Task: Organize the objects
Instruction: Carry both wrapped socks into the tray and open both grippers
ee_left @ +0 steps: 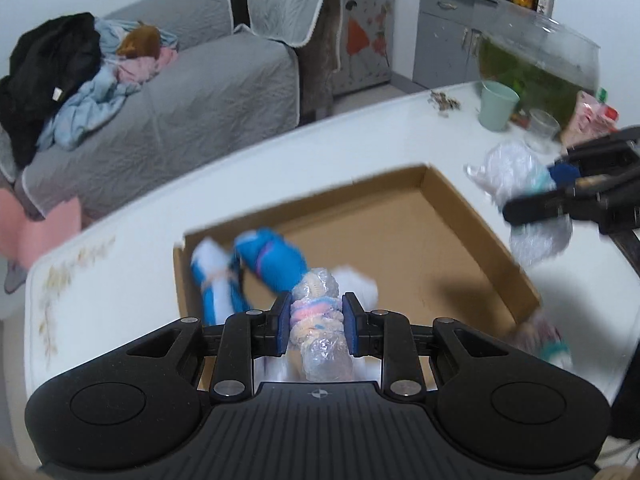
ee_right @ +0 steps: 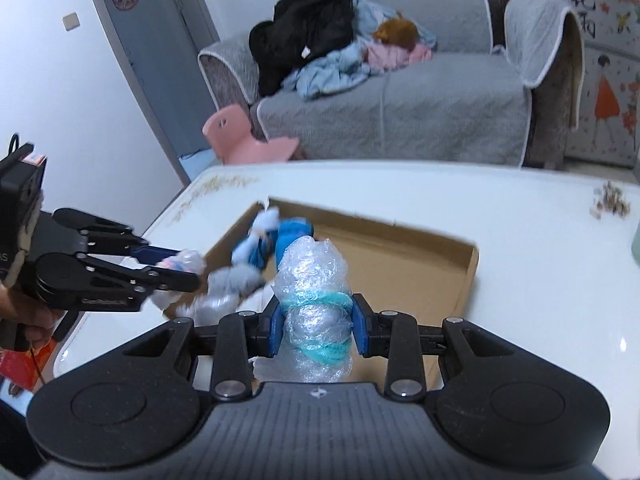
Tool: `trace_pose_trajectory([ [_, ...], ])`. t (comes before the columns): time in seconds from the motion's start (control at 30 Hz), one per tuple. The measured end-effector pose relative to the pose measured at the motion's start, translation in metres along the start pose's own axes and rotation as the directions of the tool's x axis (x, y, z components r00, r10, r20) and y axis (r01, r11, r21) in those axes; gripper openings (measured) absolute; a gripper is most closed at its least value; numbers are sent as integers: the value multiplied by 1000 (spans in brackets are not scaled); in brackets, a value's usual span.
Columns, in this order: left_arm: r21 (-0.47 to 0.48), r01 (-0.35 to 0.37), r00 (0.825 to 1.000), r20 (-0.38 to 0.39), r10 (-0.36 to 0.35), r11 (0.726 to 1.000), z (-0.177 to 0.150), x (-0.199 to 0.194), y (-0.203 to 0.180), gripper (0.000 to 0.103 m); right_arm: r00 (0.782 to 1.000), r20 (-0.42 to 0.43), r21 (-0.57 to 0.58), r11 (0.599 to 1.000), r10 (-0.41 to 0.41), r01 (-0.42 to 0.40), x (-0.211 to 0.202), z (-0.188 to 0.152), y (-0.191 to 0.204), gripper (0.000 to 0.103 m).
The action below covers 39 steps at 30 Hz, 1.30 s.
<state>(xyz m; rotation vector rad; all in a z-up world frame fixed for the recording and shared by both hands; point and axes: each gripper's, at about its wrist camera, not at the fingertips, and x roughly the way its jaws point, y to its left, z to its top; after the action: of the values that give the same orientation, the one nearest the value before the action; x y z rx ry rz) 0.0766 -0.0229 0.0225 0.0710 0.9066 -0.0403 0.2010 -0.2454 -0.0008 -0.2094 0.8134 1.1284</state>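
From the left wrist, our left gripper (ee_left: 316, 326) pinches a bubble-wrapped bundle banded in pink yarn (ee_left: 320, 320) above the shallow brown cardboard tray (ee_left: 448, 216). From the right wrist, our right gripper (ee_right: 318, 326) clamps a bubble-wrapped bundle tied with teal yarn (ee_right: 316, 304) over that tray. We judge both are mid-carry; next comes setting each down beside the blue bundles (ee_right: 280, 240).

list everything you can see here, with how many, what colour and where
cardboard box: one, brown, shallow, open, on the table
table: one, white, by the sofa
blue-and-white bundles: several, lying in the box
pastel-tied bubble-wrap bundle: one, clear, between the left gripper's pads
teal-tied bubble-wrap bundle: one, clear, between the right gripper's pads
cup: one, pale green, far table corner
fish tank: one, greenish water, behind the cup
sofa: one, grey, clothes piled on it
left gripper: black, blue pads
right gripper: black, blue pads
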Motion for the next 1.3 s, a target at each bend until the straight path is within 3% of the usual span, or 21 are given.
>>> trace_pose_trajectory([
  [0.23,-24,24,1000,-6,-24,999,44,53,4,32,999,-12,-42,999,-34,33,38,25,-18,31],
  [0.5,38,15,998,-65,-12,999,47,108,11,32,997,-82,-87,996,-14,7,84,41,-31,31],
  [0.7,31,36,996,-77,-34,999,45,133,13,32,989,-143,-121,993,-28,10,117,36,-39,31],
  [1.1,-2,46,992,-119,-46,999,38,159,23,33,977,-192,-234,971,-95,48,142,29,-26,32],
  [1.3,7,56,991,-118,-55,998,38,154,25,46,976,-201,-230,972,-84,37,139,25,-28,34],
])
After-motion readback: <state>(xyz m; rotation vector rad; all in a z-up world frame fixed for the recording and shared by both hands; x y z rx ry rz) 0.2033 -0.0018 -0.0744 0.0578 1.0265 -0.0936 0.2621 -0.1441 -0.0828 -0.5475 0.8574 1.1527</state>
